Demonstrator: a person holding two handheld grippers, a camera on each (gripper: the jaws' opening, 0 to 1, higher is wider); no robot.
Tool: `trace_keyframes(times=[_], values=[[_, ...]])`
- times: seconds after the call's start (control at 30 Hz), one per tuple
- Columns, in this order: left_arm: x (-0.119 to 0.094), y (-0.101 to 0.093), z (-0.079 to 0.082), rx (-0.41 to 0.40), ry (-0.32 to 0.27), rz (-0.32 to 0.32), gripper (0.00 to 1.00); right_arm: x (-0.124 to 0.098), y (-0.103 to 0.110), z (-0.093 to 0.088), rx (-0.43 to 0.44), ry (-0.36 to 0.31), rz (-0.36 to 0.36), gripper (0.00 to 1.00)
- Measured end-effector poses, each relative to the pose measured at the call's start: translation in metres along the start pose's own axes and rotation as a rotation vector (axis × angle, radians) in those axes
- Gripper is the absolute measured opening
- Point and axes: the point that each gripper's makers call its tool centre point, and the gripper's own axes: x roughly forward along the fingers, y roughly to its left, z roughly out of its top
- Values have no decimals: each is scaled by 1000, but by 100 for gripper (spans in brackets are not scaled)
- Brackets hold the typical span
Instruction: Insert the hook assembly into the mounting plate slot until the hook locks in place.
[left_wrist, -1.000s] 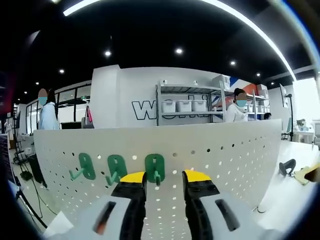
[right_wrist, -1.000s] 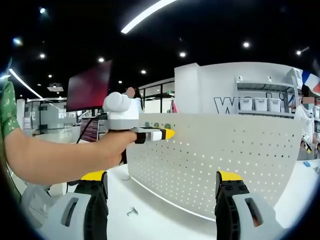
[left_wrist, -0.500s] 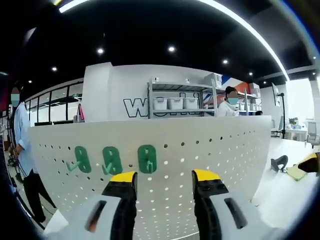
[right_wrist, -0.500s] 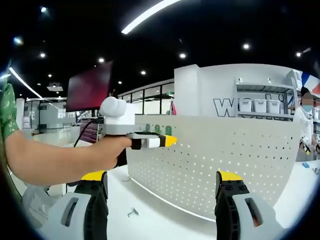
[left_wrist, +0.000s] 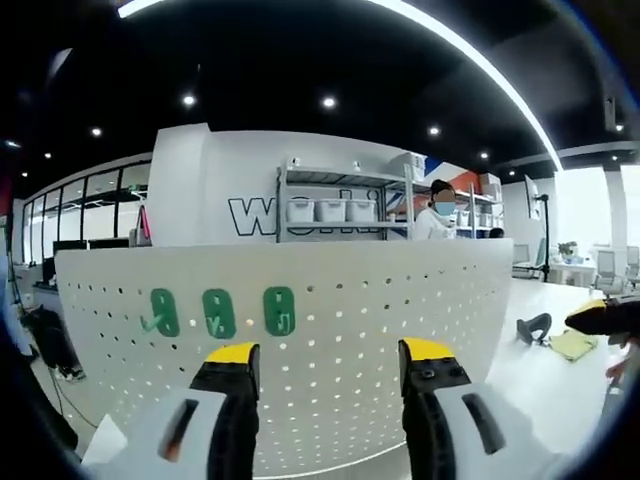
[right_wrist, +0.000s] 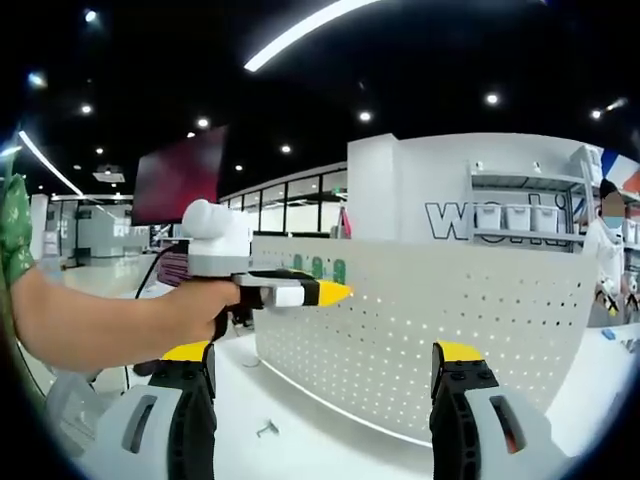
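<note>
In the left gripper view, we saw our left gripper (left_wrist: 328, 365) released, its yellow-tipped jaws spread and empty, facing the white pegboard (left_wrist: 400, 330). Three green hooks (left_wrist: 279, 310) sat in a row on the board, toward eleven o'clock from the jaws.

In the right gripper view, our right gripper (right_wrist: 325, 365) was likewise released and empty. At nine o'clock, our hand (right_wrist: 195, 305) held the left gripper beside the pegboard (right_wrist: 430, 340), the hooks (right_wrist: 318, 268) just above its tip

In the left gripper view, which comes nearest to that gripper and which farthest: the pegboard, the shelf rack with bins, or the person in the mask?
1. White pegboard, straight ahead of the left gripper.
2. Masked person, behind the board, right.
3. Shelf rack with bins, against the back wall.
</note>
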Motion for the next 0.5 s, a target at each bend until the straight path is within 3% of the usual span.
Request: trace_keyframes(times=[0.5], values=[[-47, -8, 3, -16, -4, -89, 66, -9, 12, 5, -11, 1, -6, 91]])
